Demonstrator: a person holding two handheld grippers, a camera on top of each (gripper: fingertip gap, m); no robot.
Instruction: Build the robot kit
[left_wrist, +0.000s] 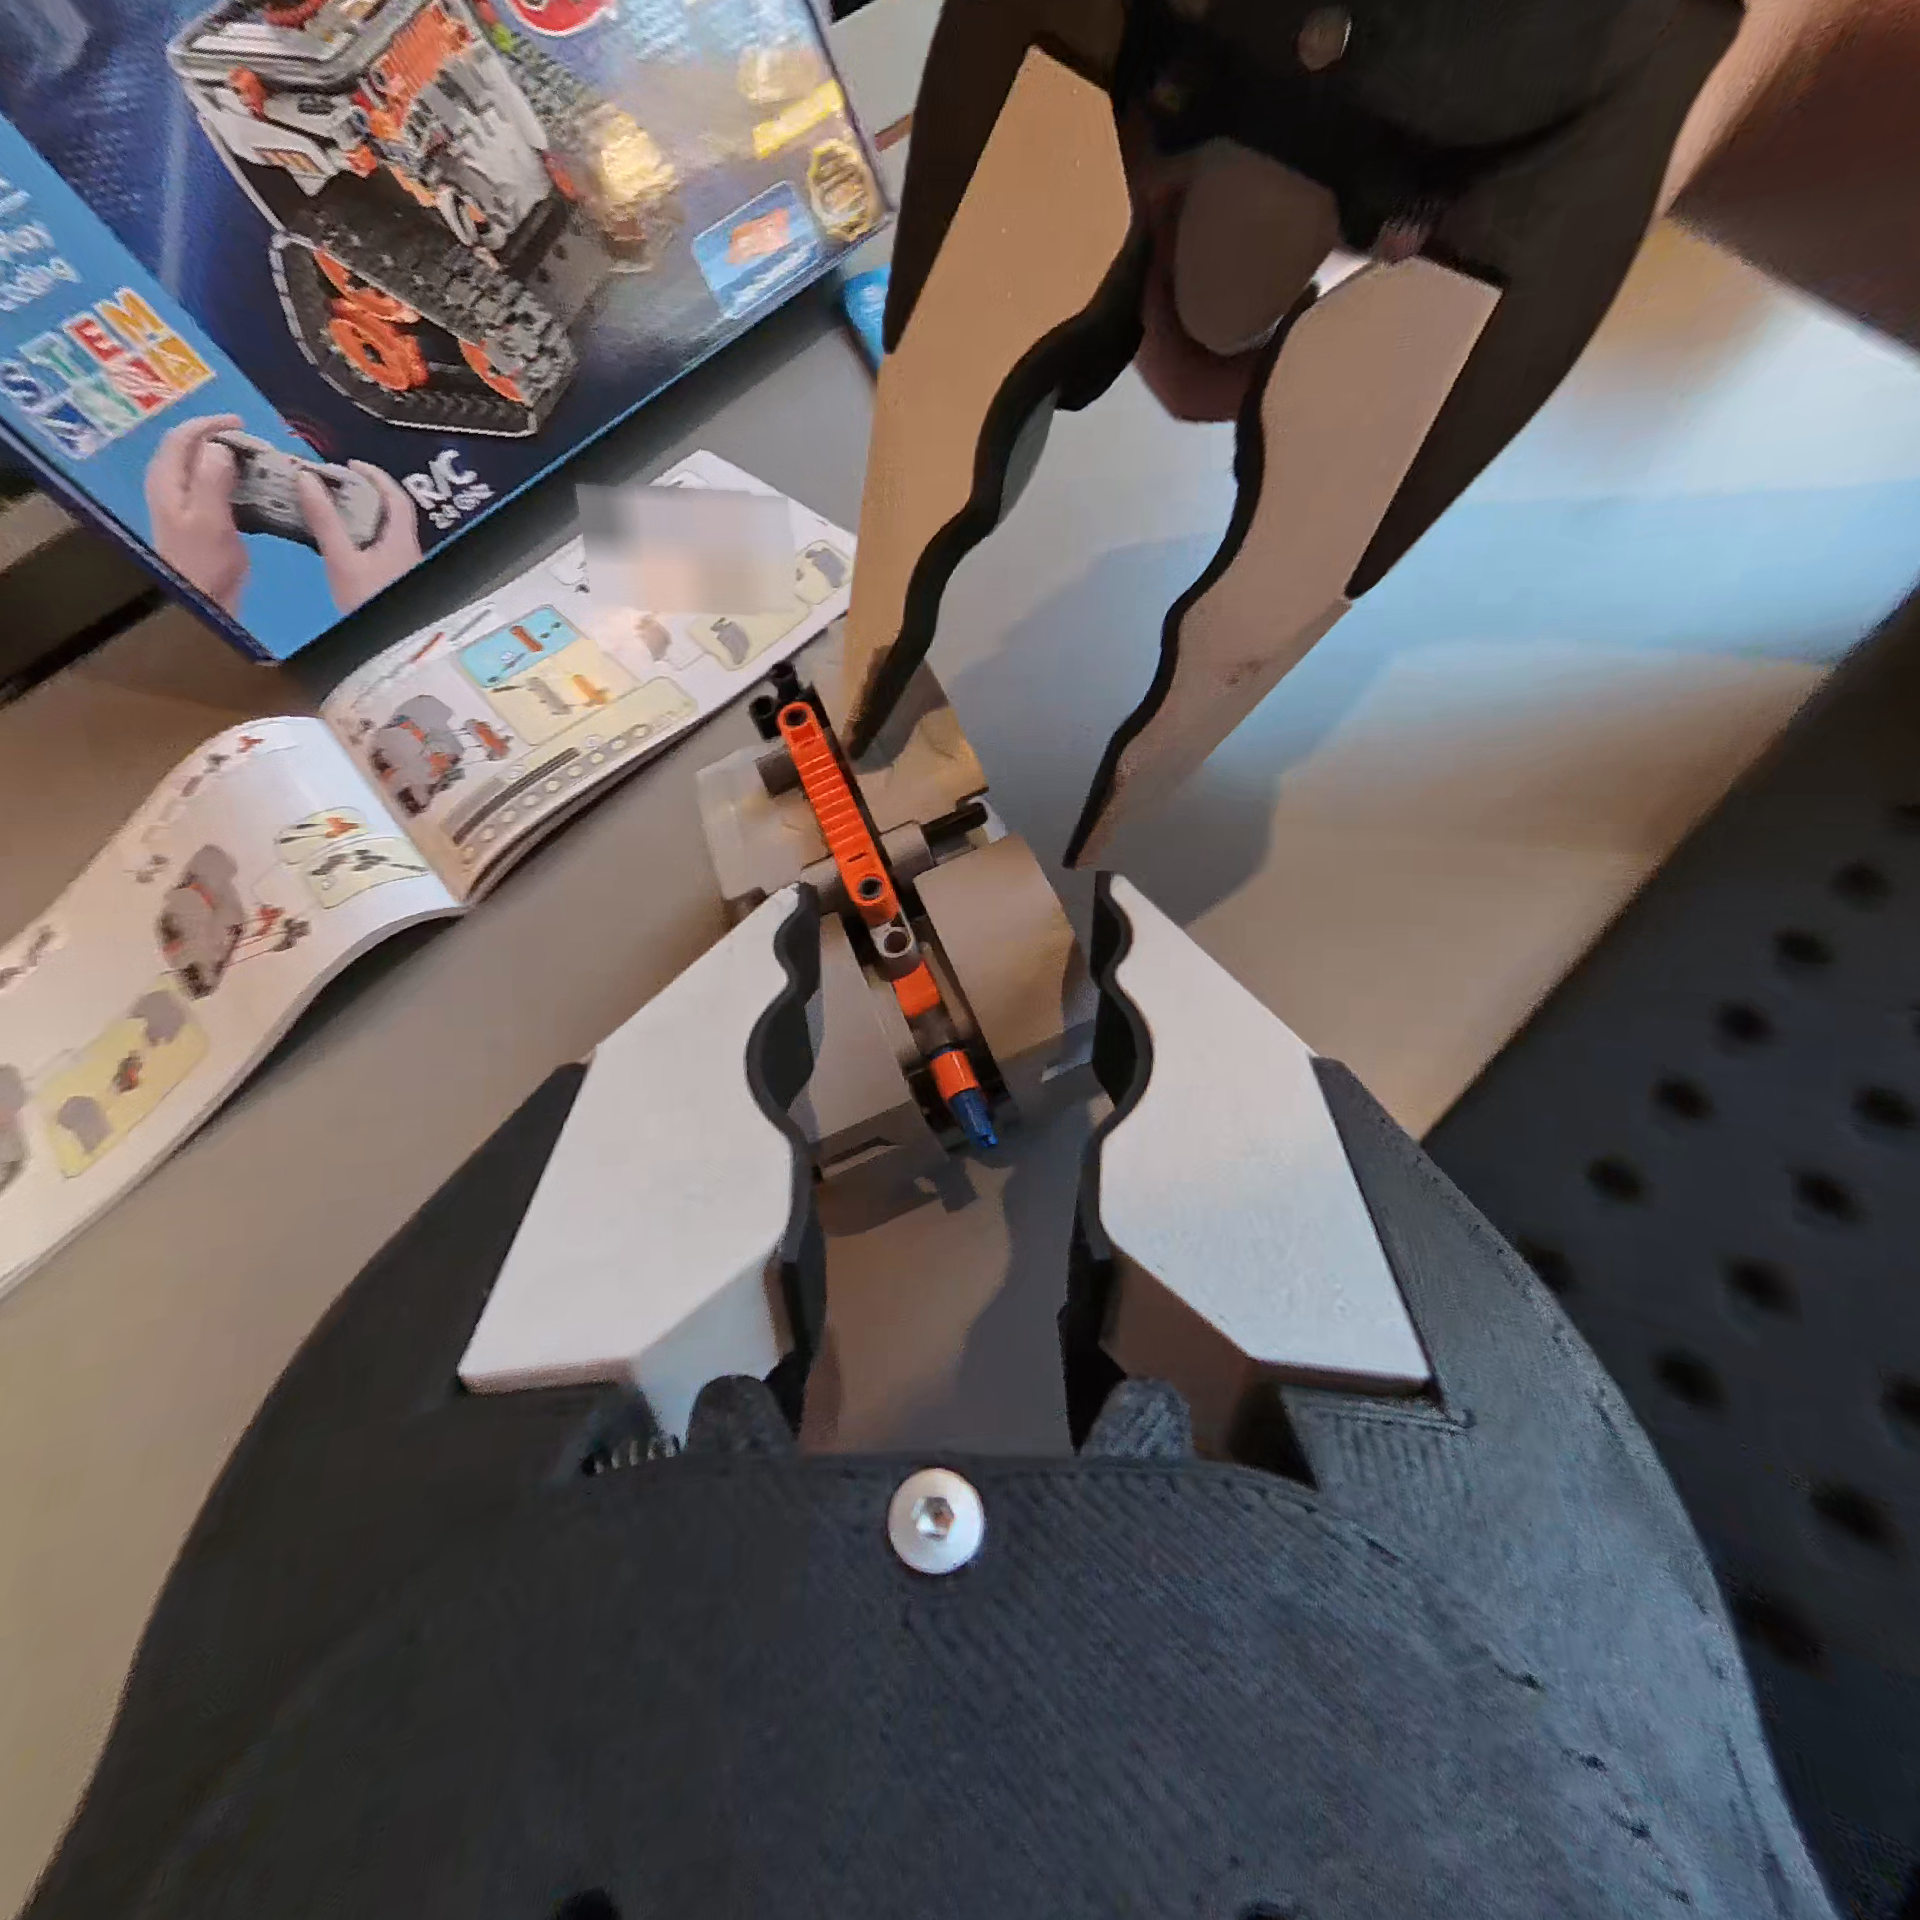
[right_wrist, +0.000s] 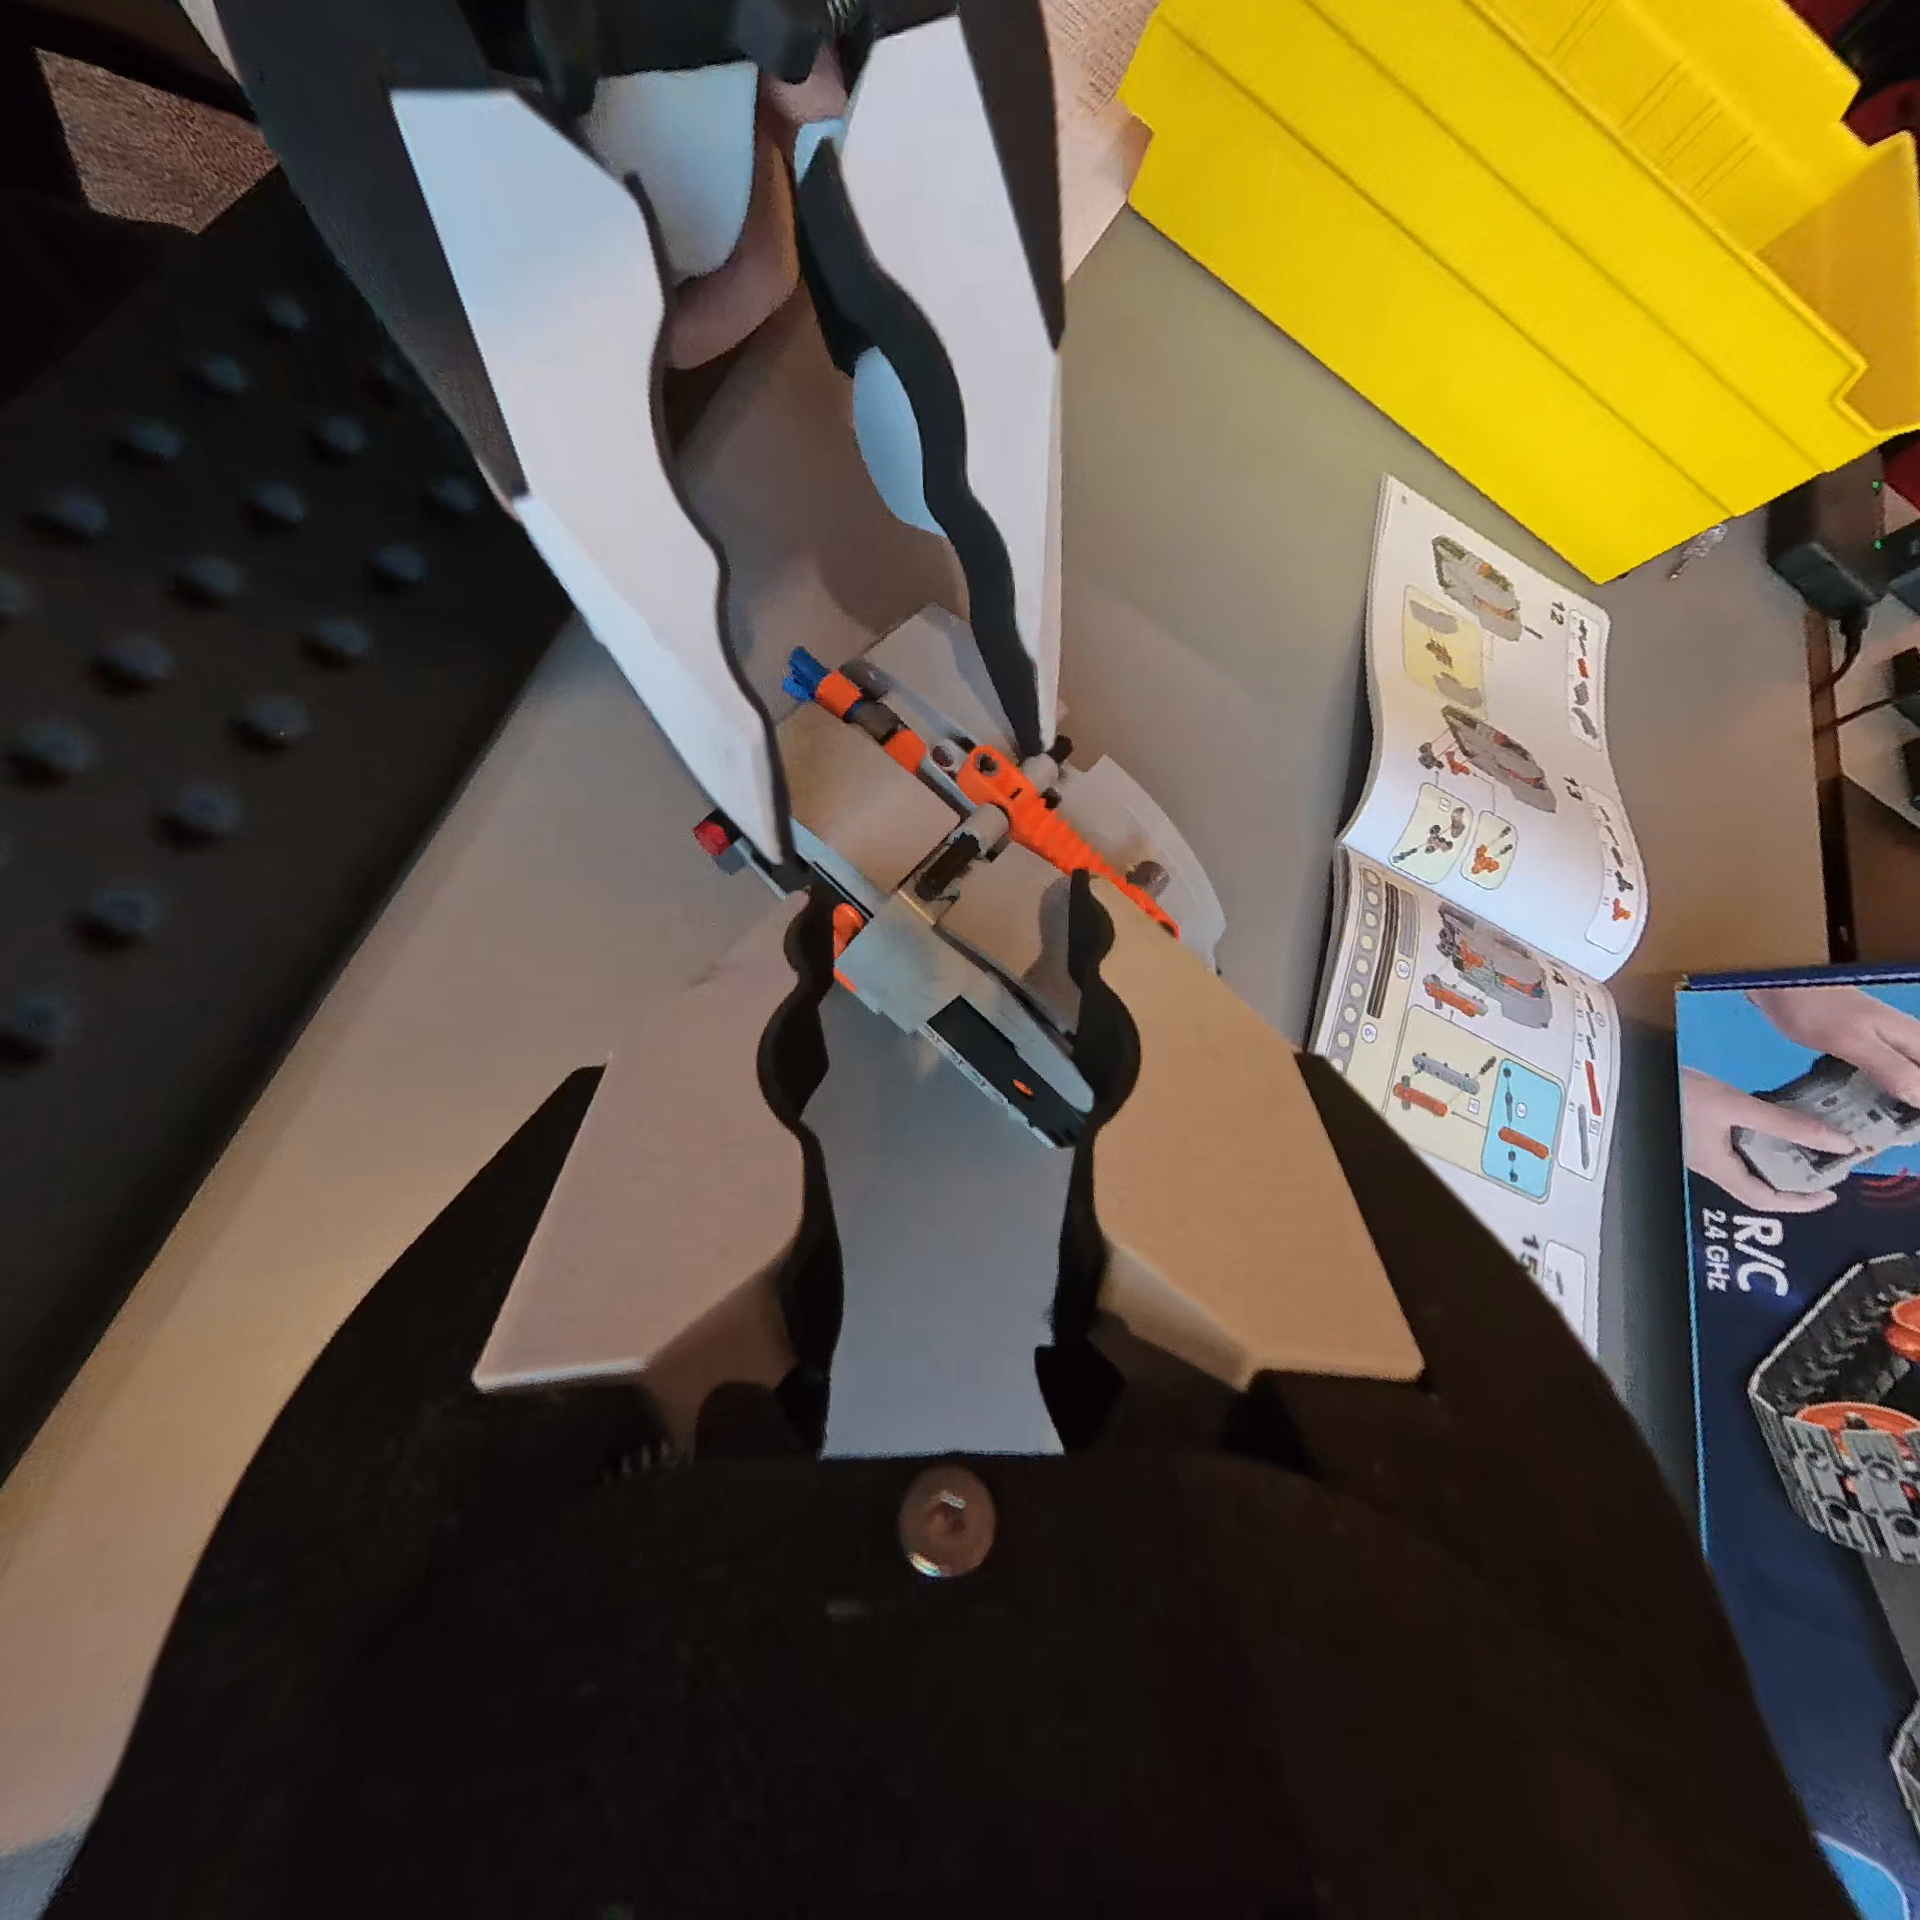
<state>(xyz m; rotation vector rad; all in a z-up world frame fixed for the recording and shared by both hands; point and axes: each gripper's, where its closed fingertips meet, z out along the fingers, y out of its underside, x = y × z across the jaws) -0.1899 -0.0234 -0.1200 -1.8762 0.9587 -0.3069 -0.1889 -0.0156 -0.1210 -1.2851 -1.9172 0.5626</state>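
Note:
A small brick assembly (left_wrist: 997, 935) of grey blocks, with an orange toothed beam (left_wrist: 831, 800) and a blue-tipped pin, sits between both grippers just over the grey table (left_wrist: 312, 1195). My left gripper (left_wrist: 956, 899) is closed on its grey blocks from the near side. My right gripper (left_wrist: 971, 800) comes from the far side, one fingertip at the orange beam's end. In the right wrist view, my right gripper (right_wrist: 945, 904) clasps the assembly (right_wrist: 883, 800) at its grey end, and the left gripper (right_wrist: 904, 790) straddles it from above. The orange beam (right_wrist: 1049, 831) shows between them.
An open instruction booklet (left_wrist: 364, 831) (right_wrist: 1475, 935) lies beside the assembly. A blue toy box (left_wrist: 416, 260) (right_wrist: 1808, 1247) stands behind it. Stacked yellow bins (right_wrist: 1507, 260) sit at the table's far side. A black perforated board (left_wrist: 1714, 1143) (right_wrist: 208, 623) borders the table. The tips of both grippers are at nearly the same place.

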